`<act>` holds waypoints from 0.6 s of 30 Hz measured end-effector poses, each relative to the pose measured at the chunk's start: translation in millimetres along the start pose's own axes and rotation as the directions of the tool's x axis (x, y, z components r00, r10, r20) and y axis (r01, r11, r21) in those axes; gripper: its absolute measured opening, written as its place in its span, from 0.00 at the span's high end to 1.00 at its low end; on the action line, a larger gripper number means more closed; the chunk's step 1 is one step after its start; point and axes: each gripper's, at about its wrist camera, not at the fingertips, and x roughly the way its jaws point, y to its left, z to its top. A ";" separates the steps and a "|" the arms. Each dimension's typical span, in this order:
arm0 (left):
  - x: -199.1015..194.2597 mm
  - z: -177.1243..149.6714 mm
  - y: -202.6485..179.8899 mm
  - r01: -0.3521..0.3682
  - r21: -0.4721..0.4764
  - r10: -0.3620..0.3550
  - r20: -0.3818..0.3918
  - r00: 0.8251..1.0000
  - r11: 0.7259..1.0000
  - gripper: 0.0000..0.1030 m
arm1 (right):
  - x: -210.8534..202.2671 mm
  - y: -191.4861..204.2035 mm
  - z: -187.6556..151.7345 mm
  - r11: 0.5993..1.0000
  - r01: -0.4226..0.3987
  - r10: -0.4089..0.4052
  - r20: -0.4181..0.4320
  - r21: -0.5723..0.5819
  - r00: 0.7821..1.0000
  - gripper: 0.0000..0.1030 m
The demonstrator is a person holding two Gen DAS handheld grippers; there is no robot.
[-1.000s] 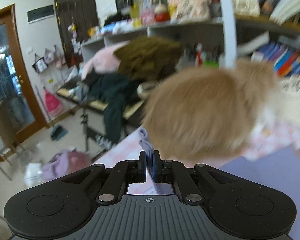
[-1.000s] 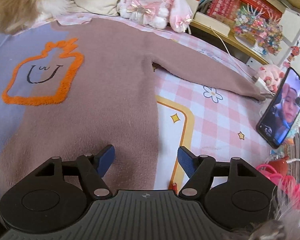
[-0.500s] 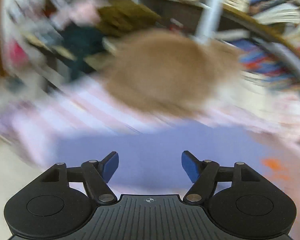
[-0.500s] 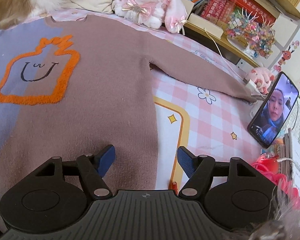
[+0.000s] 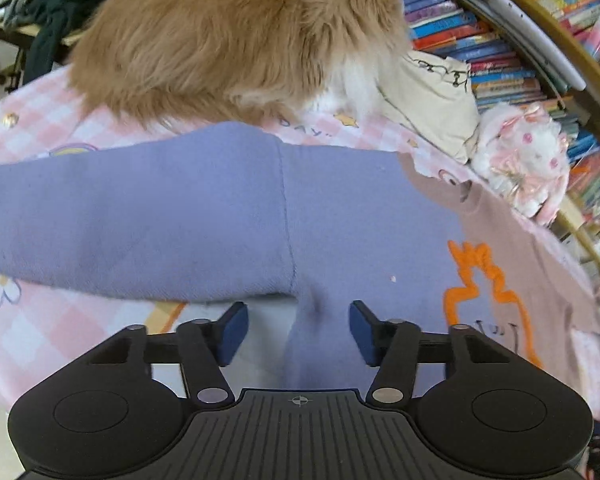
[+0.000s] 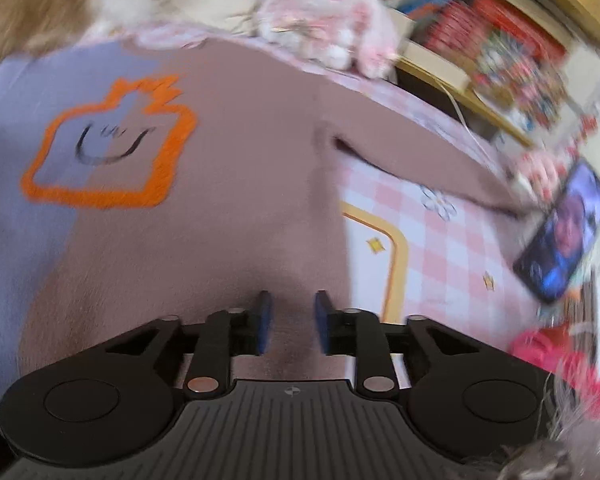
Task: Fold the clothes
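While it lies spread flat on a pink checked cloth (image 5: 40,344), the sweater (image 5: 340,216) shows two colours: lilac on one half, dusty brown on the other, with an orange outlined shape (image 6: 108,152) and a small drawn smile across the join. Its lilac sleeve (image 5: 120,224) stretches sideways towards the cloth's edge; its brown sleeve (image 6: 420,172) reaches out to a phone (image 6: 564,236) propped upright with a lit screen.

The left tongs (image 5: 298,332) straddle the lilac side seam just below the armpit, jaws part open and closing, pads not yet pressing the knit. The right tongs (image 6: 290,322) sit at the brown side, jaws narrow and closing, with a ridge of fabric between them; the blurred view does not show whether the pads grip it.

A fluffy ginger cat (image 5: 228,36) sits on the cloth at the sweater's shoulder. Printed letters "DAY" (image 5: 302,128) read beside it. A cream cushion (image 5: 432,104) and a pink plush rabbit (image 5: 524,160) crowd the collar edge, with shelves of books (image 5: 480,56) behind; their spines are too small to read.
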 end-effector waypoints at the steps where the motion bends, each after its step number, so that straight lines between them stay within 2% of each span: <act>1: 0.0 0.7 -0.9 -0.006 0.000 0.006 -0.008 1.000 1.000 0.49 | -1.7 -7.5 -0.7 0.999 -0.008 0.008 0.003 0.046 1.000 0.70; 7: -4.7 -6.9 -0.6 0.003 0.022 -0.003 -0.006 1.000 1.000 0.50 | 0.8 -40.0 -9.3 0.958 -0.077 0.100 -0.069 0.276 0.993 0.68; 8: -4.5 -6.9 -2.2 -0.004 0.032 0.004 -0.004 1.000 0.999 0.52 | 1.9 -42.0 -10.8 0.951 -0.087 0.114 -0.072 0.297 0.991 0.68; 9: -3.7 -6.0 -3.4 -0.020 0.036 0.020 0.000 1.000 0.999 0.64 | 2.3 -43.1 -11.5 0.946 -0.095 0.122 -0.068 0.308 0.990 0.68; 11: -1.7 -4.2 -1.2 -0.054 0.020 0.054 0.022 0.998 0.998 0.77 | 3.6 -42.0 -8.6 0.950 -0.103 0.128 -0.066 0.294 0.990 0.71; 13: 1.7 -1.3 1.7 -0.054 0.006 0.054 0.042 0.998 0.999 0.82 | 5.8 -38.5 -4.0 0.954 -0.129 0.152 -0.065 0.270 0.986 0.87; 15: 6.6 3.4 1.6 -0.064 0.021 0.063 0.050 0.997 0.998 0.91 | 9.0 -34.6 0.8 0.955 -0.151 0.172 -0.059 0.257 0.983 0.87; 18: 13.7 14.9 4.7 -0.080 0.025 0.079 0.049 0.996 0.996 0.93 | 16.2 -24.0 8.2 0.966 -0.154 0.166 -0.043 0.207 0.985 0.87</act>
